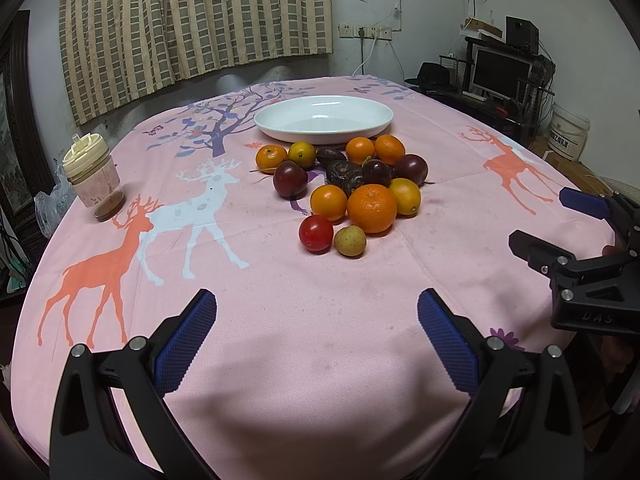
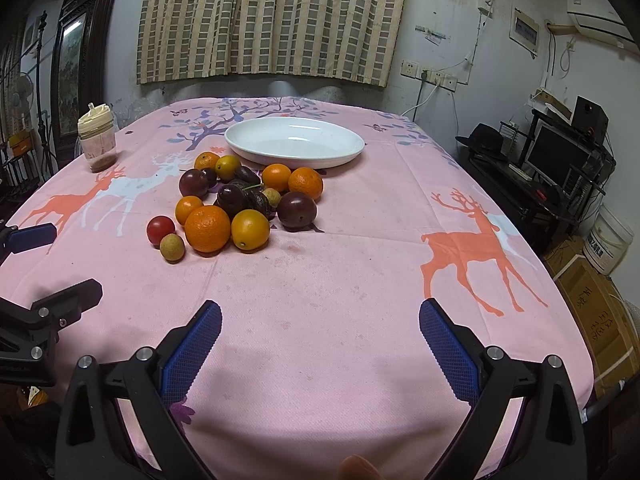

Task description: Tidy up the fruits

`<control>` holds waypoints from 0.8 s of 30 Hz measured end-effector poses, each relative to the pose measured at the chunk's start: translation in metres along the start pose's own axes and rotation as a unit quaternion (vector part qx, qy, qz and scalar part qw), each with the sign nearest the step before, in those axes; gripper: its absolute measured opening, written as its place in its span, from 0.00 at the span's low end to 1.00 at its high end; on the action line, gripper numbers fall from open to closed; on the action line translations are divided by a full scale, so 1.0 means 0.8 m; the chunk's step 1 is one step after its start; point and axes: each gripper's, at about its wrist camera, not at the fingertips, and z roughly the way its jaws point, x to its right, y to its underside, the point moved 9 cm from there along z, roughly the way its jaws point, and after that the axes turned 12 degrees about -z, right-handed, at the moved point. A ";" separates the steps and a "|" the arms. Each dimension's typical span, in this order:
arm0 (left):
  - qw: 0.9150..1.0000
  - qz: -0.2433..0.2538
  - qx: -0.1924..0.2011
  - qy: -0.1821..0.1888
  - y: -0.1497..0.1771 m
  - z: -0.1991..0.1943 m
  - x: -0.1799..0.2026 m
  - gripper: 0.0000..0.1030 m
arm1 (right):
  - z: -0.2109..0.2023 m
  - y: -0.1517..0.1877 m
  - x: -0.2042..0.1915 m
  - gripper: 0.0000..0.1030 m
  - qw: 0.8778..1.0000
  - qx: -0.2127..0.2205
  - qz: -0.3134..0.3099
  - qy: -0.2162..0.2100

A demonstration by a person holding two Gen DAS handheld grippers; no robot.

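On the pink tablecloth (image 1: 320, 340), nothing is yet being placed in the empty white plate (image 1: 324, 133), the fruit pile (image 1: 352, 184) is being left whole just before it, and the left gripper (image 1: 316, 320) and right gripper (image 2: 320, 324) are being held spread wide and empty.

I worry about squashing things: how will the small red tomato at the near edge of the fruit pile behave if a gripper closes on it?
The red tomato looks round and glossy, so it may slip or roll on the flat tablecloth. Its skin is probably thin, so a hard squeeze could split it. It sits beside a small tan fruit, which a push might nudge.
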 end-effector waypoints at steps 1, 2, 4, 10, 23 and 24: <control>1.000 0.000 0.000 0.000 0.000 0.000 0.000 0.96 | 0.000 0.000 0.000 0.96 1.000 0.000 0.000 0.000; 1.000 0.000 0.000 0.000 0.000 0.000 0.000 0.96 | 0.000 0.000 0.000 0.96 1.000 0.000 0.000 0.000; 1.000 0.000 -0.001 0.000 0.000 0.000 0.000 0.96 | 0.000 0.000 0.000 0.96 1.000 -0.001 0.000 0.000; 1.000 0.000 -0.001 0.000 0.001 0.001 -0.001 0.96 | 0.000 0.000 0.000 0.96 1.000 0.000 0.000 0.000; 1.000 0.000 -0.007 0.000 0.006 0.006 -0.002 0.96 | 0.003 0.003 -0.003 0.96 1.000 -0.001 0.002 -0.007; 1.000 -0.002 -0.009 0.001 0.007 0.007 -0.003 0.96 | 0.004 0.005 -0.005 0.96 1.000 -0.002 0.003 -0.010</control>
